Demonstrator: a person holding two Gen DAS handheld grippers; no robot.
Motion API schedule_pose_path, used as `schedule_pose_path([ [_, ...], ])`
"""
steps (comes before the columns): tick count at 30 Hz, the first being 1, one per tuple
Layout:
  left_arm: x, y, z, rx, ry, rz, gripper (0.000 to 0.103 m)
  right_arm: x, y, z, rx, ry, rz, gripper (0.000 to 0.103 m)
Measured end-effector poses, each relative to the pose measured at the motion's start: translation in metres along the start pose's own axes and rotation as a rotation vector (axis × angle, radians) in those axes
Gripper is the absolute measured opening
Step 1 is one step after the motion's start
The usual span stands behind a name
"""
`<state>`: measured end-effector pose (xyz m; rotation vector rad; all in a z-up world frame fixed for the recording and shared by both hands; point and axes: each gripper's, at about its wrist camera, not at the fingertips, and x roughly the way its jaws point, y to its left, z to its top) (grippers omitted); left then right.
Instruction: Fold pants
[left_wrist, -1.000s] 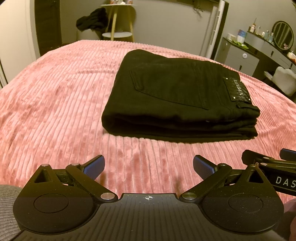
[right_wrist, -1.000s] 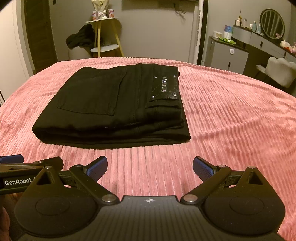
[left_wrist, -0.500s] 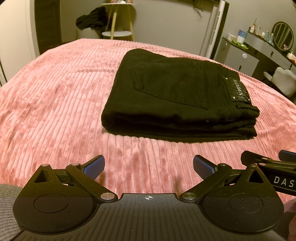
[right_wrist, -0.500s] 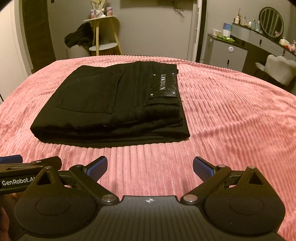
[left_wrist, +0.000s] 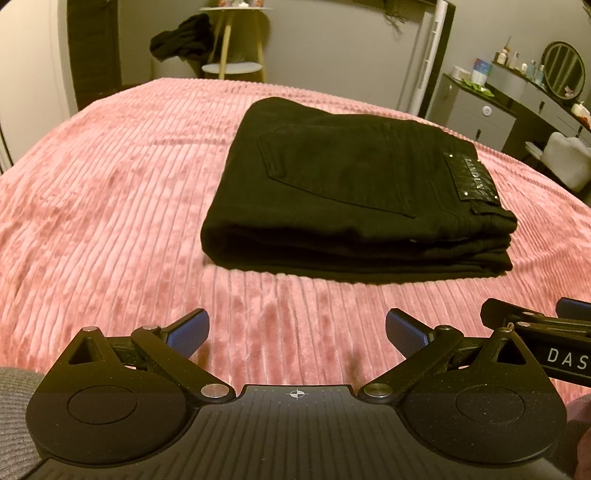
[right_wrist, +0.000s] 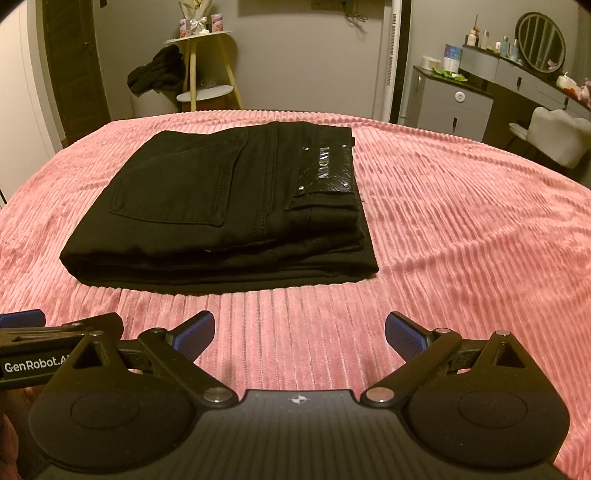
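Black pants (left_wrist: 354, 192) (right_wrist: 225, 206) lie folded into a thick rectangular stack on the pink ribbed bedspread (left_wrist: 103, 206) (right_wrist: 461, 229), back pocket and shiny brand patch (right_wrist: 325, 168) facing up. My left gripper (left_wrist: 297, 332) hovers open over the bedspread, short of the stack's near edge, nothing between its fingers. My right gripper (right_wrist: 300, 334) is likewise open and empty, just in front of the stack. Each gripper's side shows at the edge of the other's view.
Behind the bed stands a small wooden side table (right_wrist: 207, 66) with dark clothing (right_wrist: 157, 72) draped on it. A grey dresser with a round mirror (right_wrist: 541, 37) and a white chair (right_wrist: 557, 136) are at the right. A door is at the far left.
Both grippers have drawn back and risen slightly, so the folded pants sit a bit farther away. The pants have not moved and both grippers stay open.
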<state>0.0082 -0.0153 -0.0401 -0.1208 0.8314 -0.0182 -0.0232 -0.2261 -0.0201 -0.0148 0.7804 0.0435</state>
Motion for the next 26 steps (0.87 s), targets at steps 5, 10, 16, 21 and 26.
schedule_pose_path([
  [5,-0.0001,0.0,0.0,0.002,0.002,-0.001,0.103,0.0,-0.0001,0.0001,-0.001,0.0,-0.001,0.099],
  [10,-0.0004,-0.0009,-0.0002,0.001,0.002,-0.002,0.103,-0.0003,-0.0002,-0.0001,0.0,0.0,-0.001,0.099],
  [16,-0.0017,0.0044,0.001,-0.01,-0.017,-0.036,0.103,-0.0007,0.0006,-0.0003,-0.005,0.002,-0.002,0.099],
  [21,-0.0031,0.0049,0.0003,0.0,-0.032,-0.036,0.103,-0.0011,0.0034,-0.001,-0.017,0.004,-0.012,0.099],
  [26,-0.0013,0.0017,0.0001,0.017,-0.018,-0.014,0.103,-0.0013,0.0013,-0.0003,0.004,0.005,-0.006,0.099],
])
